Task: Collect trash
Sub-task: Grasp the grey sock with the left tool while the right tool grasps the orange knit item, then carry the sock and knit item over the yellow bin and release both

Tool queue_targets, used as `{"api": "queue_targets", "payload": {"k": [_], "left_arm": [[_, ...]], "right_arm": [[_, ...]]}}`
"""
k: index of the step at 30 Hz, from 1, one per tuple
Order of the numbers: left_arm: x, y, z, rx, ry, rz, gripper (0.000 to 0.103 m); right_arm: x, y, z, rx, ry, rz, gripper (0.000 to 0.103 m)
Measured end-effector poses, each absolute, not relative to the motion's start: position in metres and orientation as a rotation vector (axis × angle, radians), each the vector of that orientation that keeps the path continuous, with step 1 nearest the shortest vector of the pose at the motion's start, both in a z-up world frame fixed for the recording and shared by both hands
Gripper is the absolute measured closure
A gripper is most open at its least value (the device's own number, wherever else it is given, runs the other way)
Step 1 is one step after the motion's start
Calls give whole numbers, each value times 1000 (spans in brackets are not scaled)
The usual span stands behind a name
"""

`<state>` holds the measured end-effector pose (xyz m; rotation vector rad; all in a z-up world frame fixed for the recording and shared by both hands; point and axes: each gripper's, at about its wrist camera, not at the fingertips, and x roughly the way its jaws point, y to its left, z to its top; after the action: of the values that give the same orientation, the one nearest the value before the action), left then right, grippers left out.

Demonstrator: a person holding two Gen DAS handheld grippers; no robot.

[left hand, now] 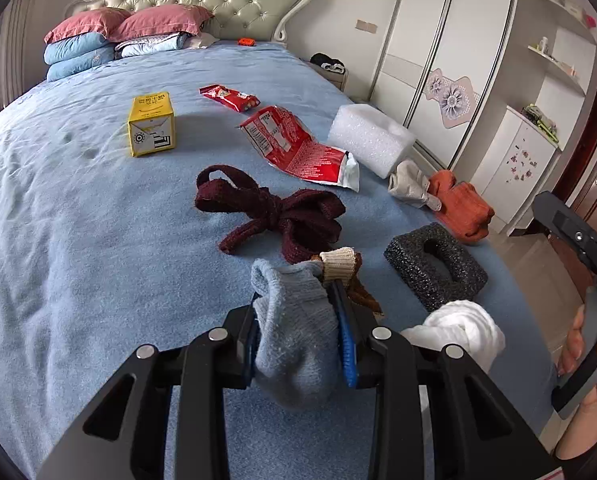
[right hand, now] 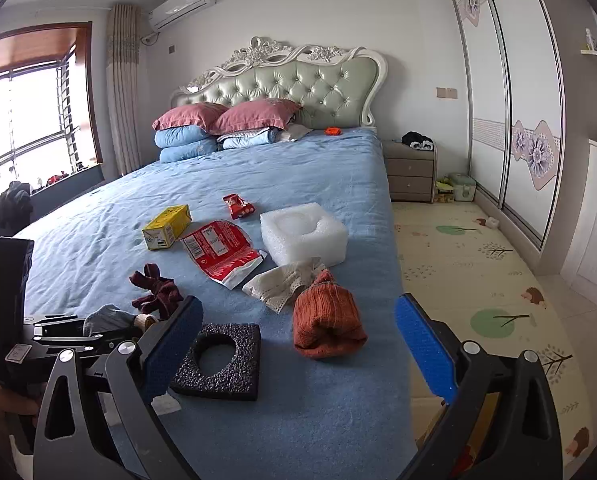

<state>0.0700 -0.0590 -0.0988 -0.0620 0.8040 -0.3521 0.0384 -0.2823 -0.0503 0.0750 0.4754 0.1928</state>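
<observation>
Trash like the black foam block (right hand: 218,360), light and springy, sits between the spread right tongs (right hand: 298,344); left tongs (left hand: 298,340) clamp a blue sock (left hand: 294,332).

Fuzzy knit sock (left hand: 294,344), glossy foil wrapper (left hand: 294,142), coarse black foam (left hand: 436,266).

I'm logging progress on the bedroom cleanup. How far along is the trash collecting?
Nothing visibly collected yet. In hand: the left gripper is shut on a grey sock; the right gripper is open. Still on the bed: yellow box, two red wrappers, white foam, black foam.
</observation>
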Motion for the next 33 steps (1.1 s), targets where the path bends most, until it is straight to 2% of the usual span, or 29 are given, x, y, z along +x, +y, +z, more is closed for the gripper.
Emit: {"api": "queue_targets", "payload": {"k": [11,13,20,21,23,24,25,28,33], "left_arm": [[67,-35,-56,-206,694,-380,73],[69,-36,-51,-210,685,-377,73],[76,-48,-41,-203,670,-379,73],[77,-50,-40,-196,668,-377,73],[78,-55,-38,-181,663,-375,73],[78,-58,-37,-176,662,-376,73],[78,-60,-36,-174,664,-378,73],[79,-70,-32,-158,664,-380,73],[79,-96,-25,-127,663,-412,73]], "right_arm": [[80,-285,-59,-4,597,200,12],[89,-284,-63,-26,629,205,20],[110,-291,-80,-6,730,225,28],[112,-291,-81,-3,742,226,32],[115,-292,-85,-2,771,232,45],[117,-292,-87,7,785,255,63],[117,-292,-87,13,790,272,73],[109,-294,-81,21,754,281,80],[82,-307,-58,80,647,323,80]]}}
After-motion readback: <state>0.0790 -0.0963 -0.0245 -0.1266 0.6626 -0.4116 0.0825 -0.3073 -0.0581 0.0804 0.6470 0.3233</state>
